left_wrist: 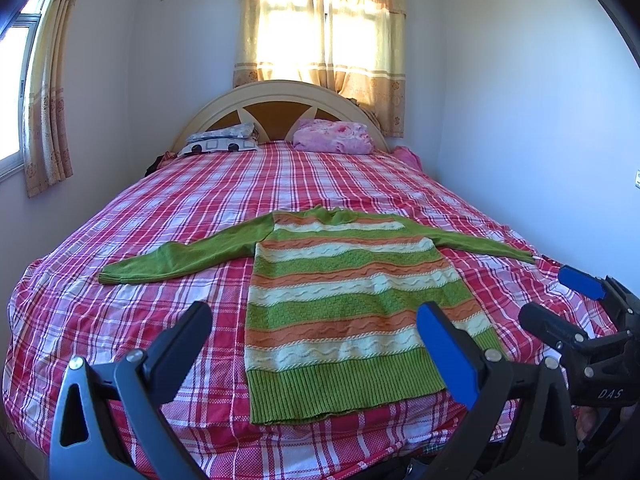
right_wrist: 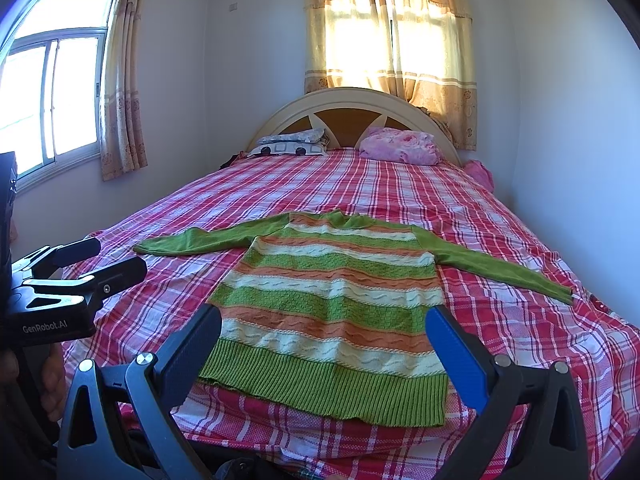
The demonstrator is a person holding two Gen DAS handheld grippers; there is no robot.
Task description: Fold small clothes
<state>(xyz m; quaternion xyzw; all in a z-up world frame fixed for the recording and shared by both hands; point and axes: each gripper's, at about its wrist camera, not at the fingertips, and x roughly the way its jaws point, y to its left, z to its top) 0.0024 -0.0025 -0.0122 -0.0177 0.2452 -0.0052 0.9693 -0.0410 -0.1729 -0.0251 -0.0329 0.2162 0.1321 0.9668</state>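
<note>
A striped green, orange and cream knit sweater [left_wrist: 344,300] [right_wrist: 332,304] lies flat on the bed, hem towards me, both green sleeves spread out sideways. My left gripper [left_wrist: 316,316] hovers open above the hem's left part, holding nothing. My right gripper [right_wrist: 324,324] is open too, above the hem, with nothing between its fingers. In the left wrist view the right gripper [left_wrist: 556,300] shows at the right edge; in the right wrist view the left gripper [right_wrist: 120,256] shows at the left edge.
The bed has a red and white plaid sheet [left_wrist: 120,240] [right_wrist: 520,320]. Pillows [left_wrist: 220,142] and a pink bundle [left_wrist: 332,136] lie by the headboard [left_wrist: 280,100]. Walls stand close on both sides, with curtained windows [right_wrist: 56,96] on the left and behind.
</note>
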